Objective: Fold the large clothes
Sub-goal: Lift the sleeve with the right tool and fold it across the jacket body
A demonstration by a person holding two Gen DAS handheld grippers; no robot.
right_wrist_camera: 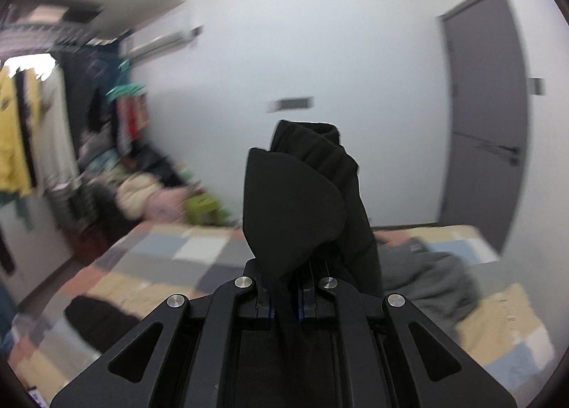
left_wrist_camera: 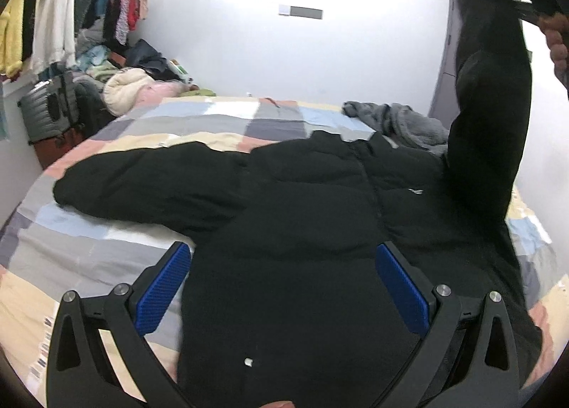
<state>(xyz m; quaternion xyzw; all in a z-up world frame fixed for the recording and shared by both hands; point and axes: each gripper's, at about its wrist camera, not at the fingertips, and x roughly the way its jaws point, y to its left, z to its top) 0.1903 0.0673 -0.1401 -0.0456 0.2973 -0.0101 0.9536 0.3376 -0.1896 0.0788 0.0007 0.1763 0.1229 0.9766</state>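
**Black jacket spread on the bed, one sleeve lifted**

The jacket (left_wrist_camera: 313, 202) lies front-up across the middle of the bed (left_wrist_camera: 89, 251), which is covered in a patchwork of pale blue, grey, cream and pink squares. Its collar points toward the far edge of the bed and its hem reaches the near edge. One sleeve (left_wrist_camera: 149, 184) stretches flat toward the bed's left side.

The other sleeve (left_wrist_camera: 487, 130) stands up off the bed at the right side, raised by the right gripper (right_wrist_camera: 284, 301). That gripper is pinched closed on the sleeve's cuff end, with black fabric bunched up past the fingertips.

The left gripper (left_wrist_camera: 284, 283) hovers above the jacket's lower body with its jaws wide, the blue pads (left_wrist_camera: 163, 287) well apart and nothing between them.

A grey garment (left_wrist_camera: 398, 120) lies crumpled near the bed's far right corner. Beyond the bed's far left corner, clothes (left_wrist_camera: 53, 17) hang on a rail above a heap of laundry.
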